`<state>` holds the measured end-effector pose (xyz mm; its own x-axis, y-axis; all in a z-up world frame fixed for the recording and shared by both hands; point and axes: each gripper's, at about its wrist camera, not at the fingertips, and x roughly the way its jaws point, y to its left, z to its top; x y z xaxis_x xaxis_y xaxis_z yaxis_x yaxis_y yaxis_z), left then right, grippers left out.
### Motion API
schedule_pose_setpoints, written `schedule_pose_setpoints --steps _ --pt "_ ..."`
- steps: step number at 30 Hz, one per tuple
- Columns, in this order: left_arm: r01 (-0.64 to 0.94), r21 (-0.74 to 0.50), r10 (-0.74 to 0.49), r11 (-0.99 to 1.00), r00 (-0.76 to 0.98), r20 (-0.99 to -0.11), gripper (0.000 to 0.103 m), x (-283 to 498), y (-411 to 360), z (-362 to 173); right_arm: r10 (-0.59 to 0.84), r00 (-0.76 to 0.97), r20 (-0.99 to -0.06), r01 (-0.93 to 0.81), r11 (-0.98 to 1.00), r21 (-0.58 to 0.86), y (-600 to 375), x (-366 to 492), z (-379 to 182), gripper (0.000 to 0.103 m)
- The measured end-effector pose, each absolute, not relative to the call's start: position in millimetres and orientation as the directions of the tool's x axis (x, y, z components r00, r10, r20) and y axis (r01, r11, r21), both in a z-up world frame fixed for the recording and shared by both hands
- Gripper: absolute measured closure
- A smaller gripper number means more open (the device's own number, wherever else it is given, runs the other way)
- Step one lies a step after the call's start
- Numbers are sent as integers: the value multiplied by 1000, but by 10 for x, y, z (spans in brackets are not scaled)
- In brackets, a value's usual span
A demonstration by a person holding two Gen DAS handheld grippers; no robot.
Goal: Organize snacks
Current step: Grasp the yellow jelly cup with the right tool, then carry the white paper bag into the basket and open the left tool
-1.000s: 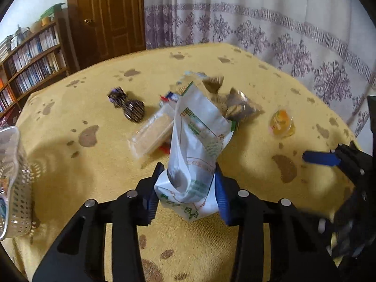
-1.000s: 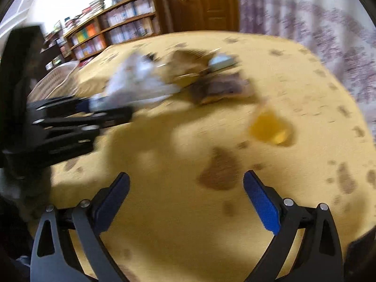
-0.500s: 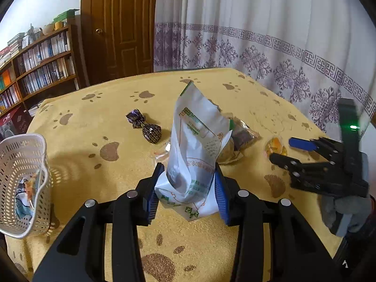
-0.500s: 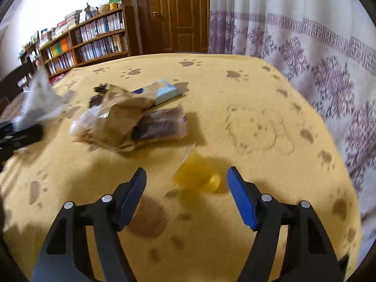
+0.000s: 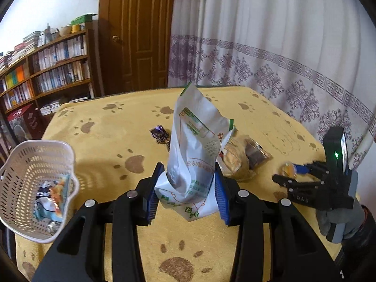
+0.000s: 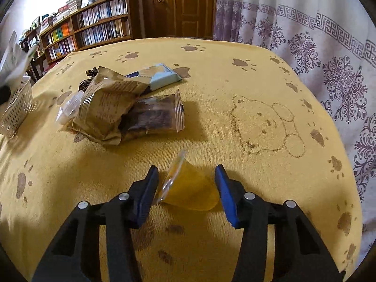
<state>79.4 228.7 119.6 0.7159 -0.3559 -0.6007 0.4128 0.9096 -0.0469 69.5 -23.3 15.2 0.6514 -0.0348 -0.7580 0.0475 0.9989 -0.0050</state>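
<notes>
Left wrist view has my left tool (image 5: 188, 192) clamped on the white snack bag (image 5: 195, 155), now lifted clear of the pile and swung toward the white basket (image 5: 35, 188), which has come well into frame (a few packets already lie in it). My right tool (image 6: 186, 188) has meanwhile closed in on the orange jelly cup (image 6: 190, 192) lying tipped on the table (image 6: 235, 94); its fingers bracket the cup, spread wide, not yet gripping. So one snack is nearly binned and the next lined up, with the brown packets (image 6: 110, 108) left.
</notes>
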Motion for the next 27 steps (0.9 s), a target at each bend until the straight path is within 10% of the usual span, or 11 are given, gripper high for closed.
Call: schedule_pose_setpoints --steps 27 --pt "33 -76 -65 997 875 -479 61 932 3596 1811 240 592 -769 5 953 302 -128 375 295 46"
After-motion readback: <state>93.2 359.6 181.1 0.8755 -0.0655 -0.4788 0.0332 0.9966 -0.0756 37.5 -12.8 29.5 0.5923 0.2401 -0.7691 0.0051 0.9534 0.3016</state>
